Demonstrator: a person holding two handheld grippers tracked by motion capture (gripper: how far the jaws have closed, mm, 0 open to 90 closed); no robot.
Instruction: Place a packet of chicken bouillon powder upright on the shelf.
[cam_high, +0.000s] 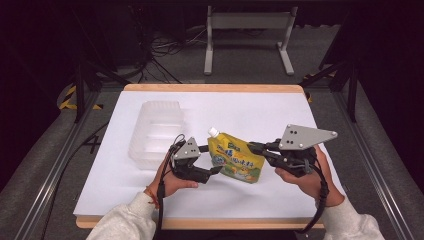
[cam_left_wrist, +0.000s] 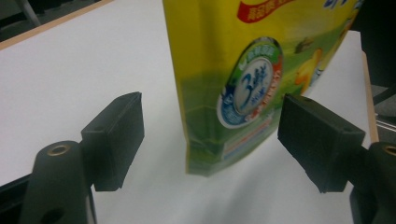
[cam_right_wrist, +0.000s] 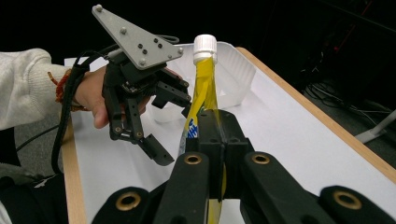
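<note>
Between the two grippers, near the middle of the white table (cam_high: 280, 107), a yellow spouted drink pouch (cam_high: 235, 159) stands upright, its white cap (cam_right_wrist: 205, 46) topmost. The right gripper (cam_right_wrist: 218, 140) is clamped tight on the pouch's edge, pinching the flat side seam, which appears to be what keeps the soft pack standing rather than slumping. The left gripper (cam_left_wrist: 210, 128) has its jaws spread wide, one on each side of the pouch's lower corner with clear gaps to both pads, so it holds nothing; it looks set to take a second grip low on the pack. Just beyond the left gripper, on its far side from the person, a clear plastic tray (cam_high: 155, 131) sits empty, a likely destination for the pouch. Bare tabletop lies ahead of the right gripper, giving open room to swing the pack, while the table's wooden edge (cam_high: 212, 88) is well away from both tools. The tray's near wall is the closest obstacle to the left gripper.
</note>
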